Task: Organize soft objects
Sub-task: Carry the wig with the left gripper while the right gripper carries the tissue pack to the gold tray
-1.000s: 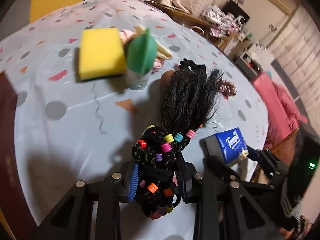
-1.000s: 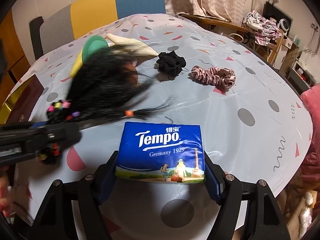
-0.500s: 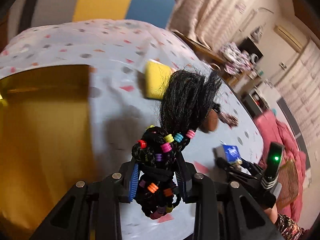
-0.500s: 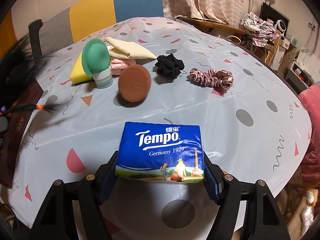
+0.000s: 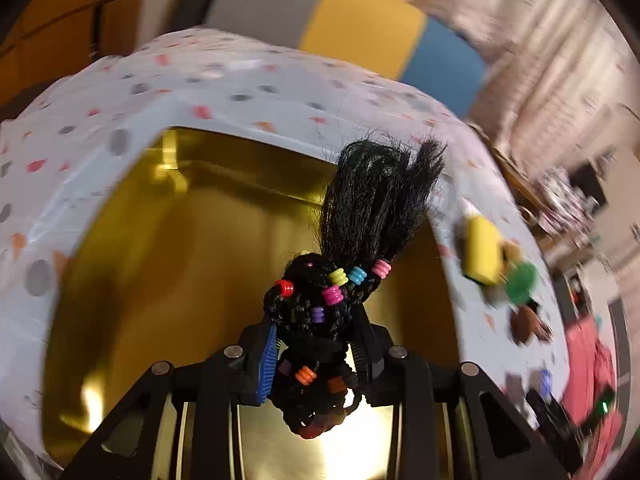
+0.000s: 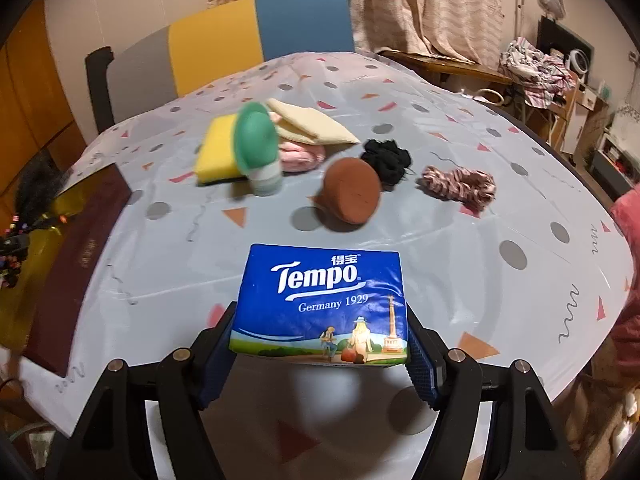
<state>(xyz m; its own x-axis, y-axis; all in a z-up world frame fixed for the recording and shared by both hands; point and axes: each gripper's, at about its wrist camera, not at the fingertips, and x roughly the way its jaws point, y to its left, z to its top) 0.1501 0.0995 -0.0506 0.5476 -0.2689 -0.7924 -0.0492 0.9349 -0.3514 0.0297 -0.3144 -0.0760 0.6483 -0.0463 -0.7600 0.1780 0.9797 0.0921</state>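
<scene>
We have the left gripper (image 5: 316, 354) over the gold box (image 5: 168, 264) that sits at the left edge of the table (image 6: 460, 240), and the step in hand, as we judge it, is dropping the beaded hair tie (image 5: 320, 320) into it. To do this well we want the bundle fully inside the box walls before letting go, lowered close to the shiny floor so the long black tuft (image 5: 376, 200) does not drape over the far rim; the tuft is light and floppy, so we expect it to trail (a slow release seems wiser than a flick). The left jaws are narrowly set and pinch the braided, beaded part of the tie between their pads, the tuft sticking forward past the fingertips. The right gripper (image 6: 320, 356) waits over the near edge of the table, its jaws spread wide yet pressed on both short sides of the blue tissue pack (image 6: 324, 304), which it holds clear of the cloth. Left on the table toward the far side: yellow sponge (image 6: 218, 152), green-capped bottle (image 6: 260, 152), cream cloth (image 6: 312, 124), pink scrunchie (image 6: 302, 156), brown puff (image 6: 352, 190), black scrunchie (image 6: 388, 162) and satin scrunchie (image 6: 460, 184). We judge the tissue pack goes in the box next, once the left hand is clear.
</scene>
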